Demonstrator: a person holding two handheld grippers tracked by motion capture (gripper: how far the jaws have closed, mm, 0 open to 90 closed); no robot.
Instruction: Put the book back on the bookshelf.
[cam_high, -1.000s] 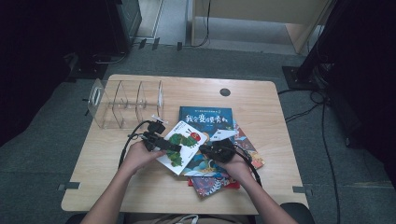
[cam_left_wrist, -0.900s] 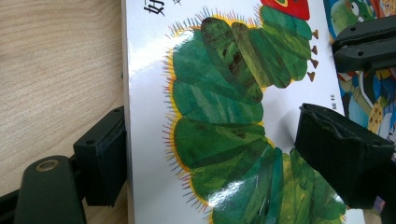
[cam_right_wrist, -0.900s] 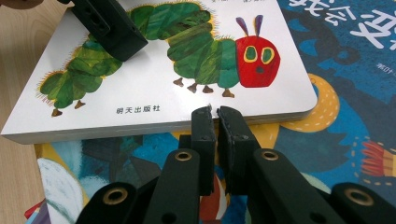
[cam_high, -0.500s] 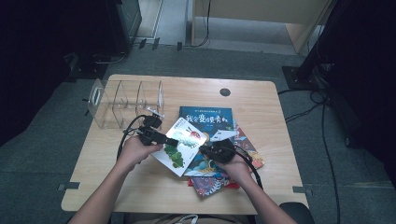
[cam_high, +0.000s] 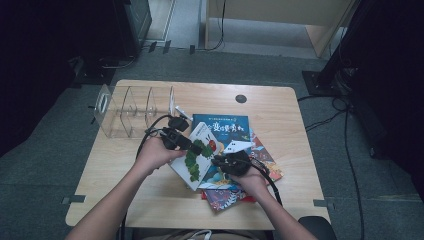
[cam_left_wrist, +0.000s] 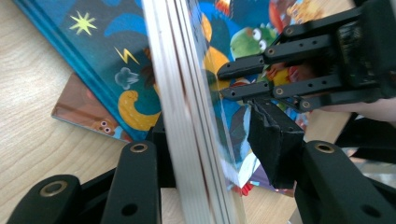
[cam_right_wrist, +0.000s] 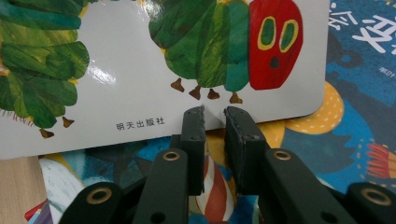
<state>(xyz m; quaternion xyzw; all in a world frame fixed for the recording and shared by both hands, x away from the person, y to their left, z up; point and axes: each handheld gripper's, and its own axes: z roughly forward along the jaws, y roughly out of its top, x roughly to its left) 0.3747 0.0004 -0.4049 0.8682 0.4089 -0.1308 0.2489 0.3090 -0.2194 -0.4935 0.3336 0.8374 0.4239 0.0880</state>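
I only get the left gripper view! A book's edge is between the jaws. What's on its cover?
Observer: A green caterpillar with a red face. It's on the white cover of the caterpillar book, plain in the right gripper view.
Operator: Where's the other gripper poking?
Observer: The right gripper has its tips at that book's lower edge. Its jaws are a sliver apart and have just been opening a little.
Operator: Is there somewhere to put books?
Observer: Yes, a clear rack with dividers stands at the far left of the table in the high view.
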